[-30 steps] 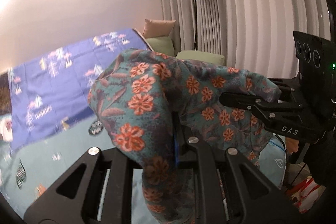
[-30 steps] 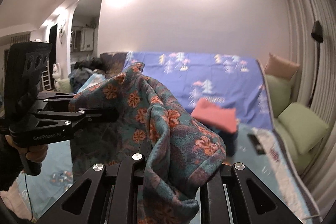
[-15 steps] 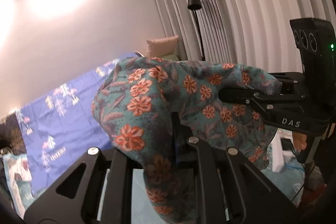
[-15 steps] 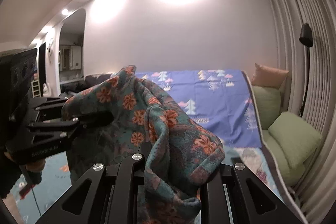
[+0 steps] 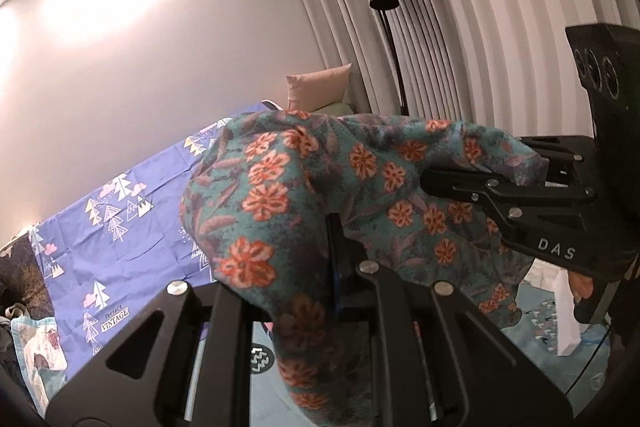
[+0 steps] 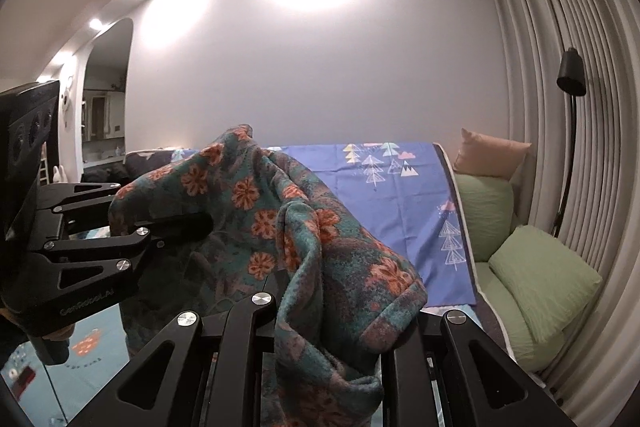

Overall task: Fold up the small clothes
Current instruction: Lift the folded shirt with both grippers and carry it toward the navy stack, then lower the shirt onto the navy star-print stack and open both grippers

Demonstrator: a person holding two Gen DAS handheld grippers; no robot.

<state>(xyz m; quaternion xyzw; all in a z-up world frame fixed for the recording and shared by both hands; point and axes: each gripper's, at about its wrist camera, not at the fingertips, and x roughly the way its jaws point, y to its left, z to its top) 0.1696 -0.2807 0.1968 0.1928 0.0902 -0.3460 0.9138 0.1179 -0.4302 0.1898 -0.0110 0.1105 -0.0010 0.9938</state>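
Observation:
A teal garment with orange flowers (image 5: 320, 195) hangs in the air between my two grippers, well above the bed. My left gripper (image 5: 332, 227) is shut on one edge of it; cloth drapes over its fingers. My right gripper (image 6: 304, 267) is shut on the other edge of the floral garment (image 6: 260, 211). In the left wrist view the right gripper (image 5: 440, 183) comes in from the right, clamped on the cloth. In the right wrist view the left gripper (image 6: 200, 223) comes in from the left. The garment's lower part is hidden behind the gripper bodies.
A bed with a blue tree-print sheet (image 6: 392, 195) lies ahead. Green pillows (image 6: 540, 275) and a tan pillow (image 6: 492, 155) line its right side. A black floor lamp (image 6: 572, 75) stands by pleated curtains (image 5: 480, 27). A doorway (image 6: 104, 87) is at far left.
Both grippers have lifted and tilted upward with the garment; the bed has dropped lower in both views and more wall and ceiling show. The grips are unchanged.

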